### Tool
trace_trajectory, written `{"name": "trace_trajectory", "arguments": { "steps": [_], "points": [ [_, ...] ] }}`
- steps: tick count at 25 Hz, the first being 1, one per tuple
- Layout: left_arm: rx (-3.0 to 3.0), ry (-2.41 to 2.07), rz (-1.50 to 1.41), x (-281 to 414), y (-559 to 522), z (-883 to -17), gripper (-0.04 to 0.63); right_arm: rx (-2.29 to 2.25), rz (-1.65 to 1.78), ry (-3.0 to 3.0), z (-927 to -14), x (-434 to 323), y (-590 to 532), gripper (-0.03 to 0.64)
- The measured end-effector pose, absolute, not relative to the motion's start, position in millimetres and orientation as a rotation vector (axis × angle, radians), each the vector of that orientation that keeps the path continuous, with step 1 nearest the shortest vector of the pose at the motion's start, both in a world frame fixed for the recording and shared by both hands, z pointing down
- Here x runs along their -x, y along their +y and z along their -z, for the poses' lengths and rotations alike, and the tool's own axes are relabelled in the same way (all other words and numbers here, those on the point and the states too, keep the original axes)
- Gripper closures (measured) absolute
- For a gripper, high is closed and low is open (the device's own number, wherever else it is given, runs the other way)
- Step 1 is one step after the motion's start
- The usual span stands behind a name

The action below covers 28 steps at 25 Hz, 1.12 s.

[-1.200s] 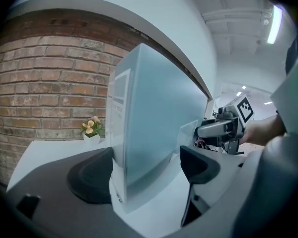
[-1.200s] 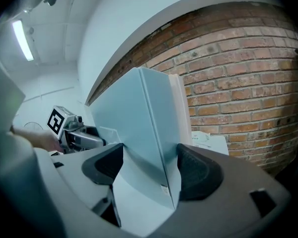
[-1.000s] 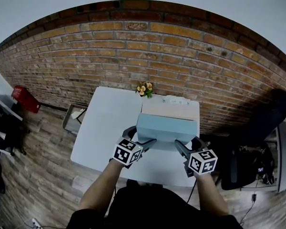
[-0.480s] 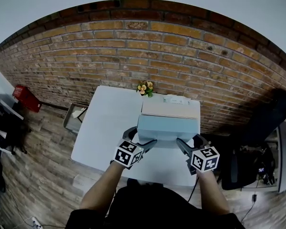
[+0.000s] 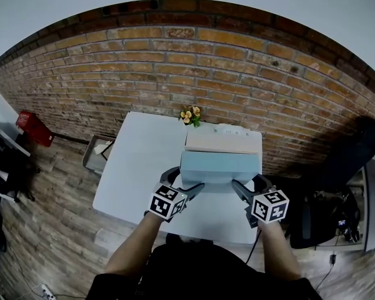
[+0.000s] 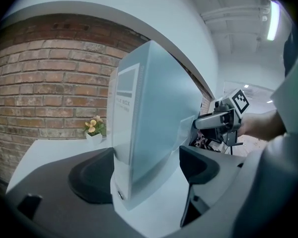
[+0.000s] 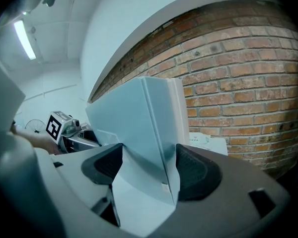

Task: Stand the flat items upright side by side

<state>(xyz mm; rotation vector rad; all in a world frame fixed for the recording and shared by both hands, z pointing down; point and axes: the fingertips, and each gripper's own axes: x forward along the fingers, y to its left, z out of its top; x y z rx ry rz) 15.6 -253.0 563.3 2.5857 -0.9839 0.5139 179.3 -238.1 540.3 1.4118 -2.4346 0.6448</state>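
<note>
**A:** so what's sitting where on that table (image 5: 140,174)?

**B:** right half – front file box (image 5: 220,167) upright, rear file box (image 5: 224,141) upright just behind it, side by side. Flower pot (image 5: 190,115) on the back edge, left of them, by the brick wall (image 5: 175,67). Bin (image 5: 97,155) on the floor off the table's left side.
</note>
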Motion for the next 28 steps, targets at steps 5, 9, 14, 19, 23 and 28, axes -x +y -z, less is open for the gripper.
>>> {"name": "trace_trajectory", "arguments": {
  "steps": [5, 9, 14, 19, 23, 28],
  "points": [
    [-2.582, -0.912, -0.578, -15, -250, -573, 0.163, -1.346, -0.586, -2.453, -541, -176, -235, 0.183],
    [-2.604, -0.874, -0.600, -14, -252, -572, 0.163, -1.320, -0.628, -2.456, -547, -179, -236, 0.147],
    [-2.676, -0.823, -0.627, -20, -256, -563, 0.161, -1.296, -0.655, -2.455, -556, -185, -241, 0.114],
    [-2.690, -0.804, -0.652, -23, -261, -563, 0.161, -1.228, -0.592, -2.455, -565, -185, -248, 0.103],
    [-2.691, -0.805, -0.662, -23, -262, -564, 0.161, -1.205, -0.579, -2.463, -567, -182, -253, 0.103],
    [-2.693, -0.830, -0.687, -23, -263, -565, 0.161, -1.222, -0.574, -2.470, -568, -181, -254, 0.103]
  ]
}}
